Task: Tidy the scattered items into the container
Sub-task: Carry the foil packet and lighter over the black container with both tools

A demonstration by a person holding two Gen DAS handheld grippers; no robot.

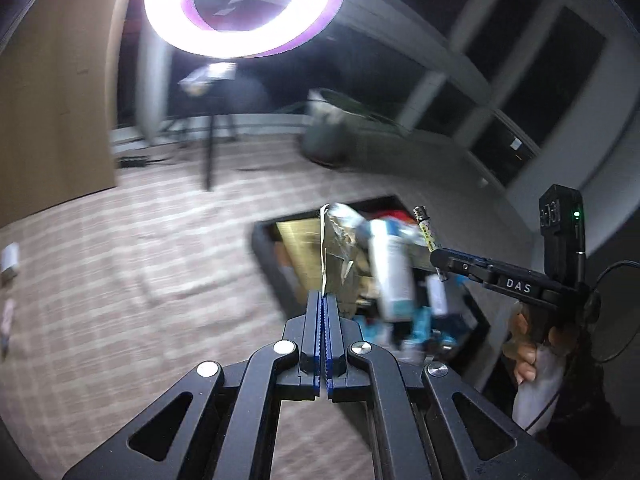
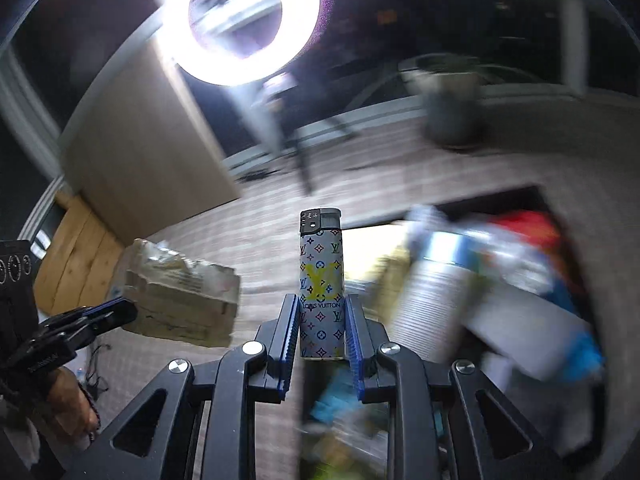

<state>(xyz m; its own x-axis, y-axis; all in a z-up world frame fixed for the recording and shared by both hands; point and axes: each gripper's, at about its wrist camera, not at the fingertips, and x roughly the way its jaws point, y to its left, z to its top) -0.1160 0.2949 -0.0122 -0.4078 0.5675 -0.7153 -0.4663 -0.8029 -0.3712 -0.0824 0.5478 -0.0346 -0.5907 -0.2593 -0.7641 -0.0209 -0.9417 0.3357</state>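
My left gripper (image 1: pixel 324 297) is shut on the thin sealed edge of a brownish plastic-wrapped packet (image 1: pixel 340 252), which hangs over the black container (image 1: pixel 267 264). In the right wrist view the same packet (image 2: pixel 180 300) juts from the left gripper (image 2: pixel 122 309) at the left, above the floor. My right gripper (image 2: pixel 322 308) is shut on a white lighter with a coloured monogram pattern (image 2: pixel 321 272), held upright. In the left wrist view that lighter (image 1: pixel 426 234) sticks up from the right gripper (image 1: pixel 438 266) over the container's far side. The container (image 2: pixel 496 197) holds several items, including a white and blue can (image 1: pixel 394 276).
A bright ring light (image 1: pixel 240 8) on a tripod (image 1: pixel 208 152) stands behind, with a plant pot (image 1: pixel 326 132) and a wooden cabinet (image 1: pixel 52 92) nearby. Small items (image 1: pixel 10 264) lie on the striped floor at the left. A person's hand (image 1: pixel 524 356) holds the right gripper.
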